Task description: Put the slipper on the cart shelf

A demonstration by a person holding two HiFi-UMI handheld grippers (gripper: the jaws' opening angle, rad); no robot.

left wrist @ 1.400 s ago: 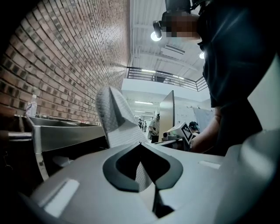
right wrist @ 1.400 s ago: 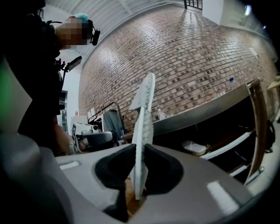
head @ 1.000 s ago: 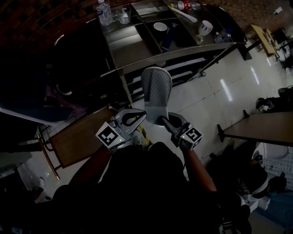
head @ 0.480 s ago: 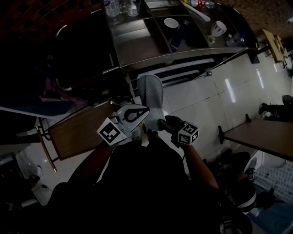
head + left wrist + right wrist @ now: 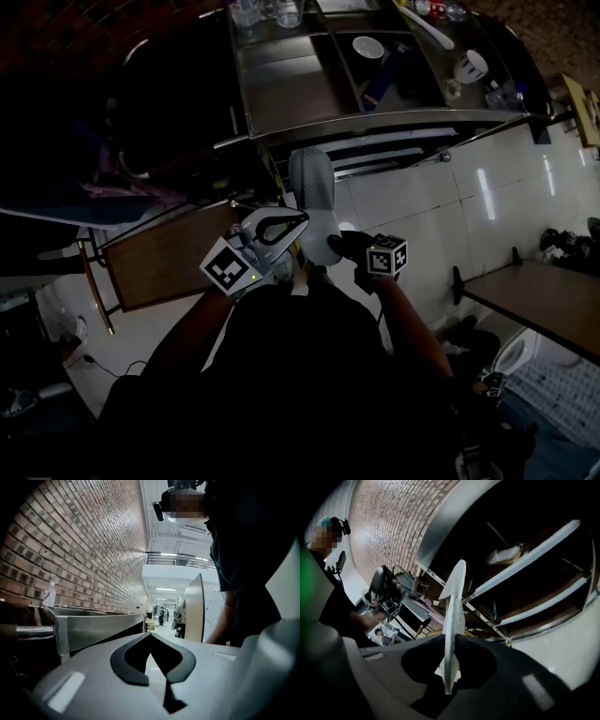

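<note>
The grey slipper (image 5: 312,192) points toe-first toward the metal cart (image 5: 281,89), in front of its lower shelves (image 5: 394,150). My right gripper (image 5: 335,244) is shut on the slipper's heel end. In the right gripper view the slipper (image 5: 453,616) shows edge-on, pinched between the two dark jaws of my right gripper (image 5: 451,641), with the cart's shelf rails (image 5: 529,555) just beyond. My left gripper (image 5: 300,221) hovers beside the slipper's left edge. In the left gripper view my left gripper (image 5: 150,634) has its jaw tips meeting with nothing between them.
The cart's top tray holds bottles, a white bowl (image 5: 367,47) and a cup (image 5: 472,66). A wooden chair seat (image 5: 159,267) stands at the left and a table (image 5: 544,300) at the right. A brick wall (image 5: 79,541) runs behind the cart.
My right gripper has sunk with the slipper, from level with the cart's top edge to in front of its lower shelves, and rolled. My left gripper shifted slightly alongside.
</note>
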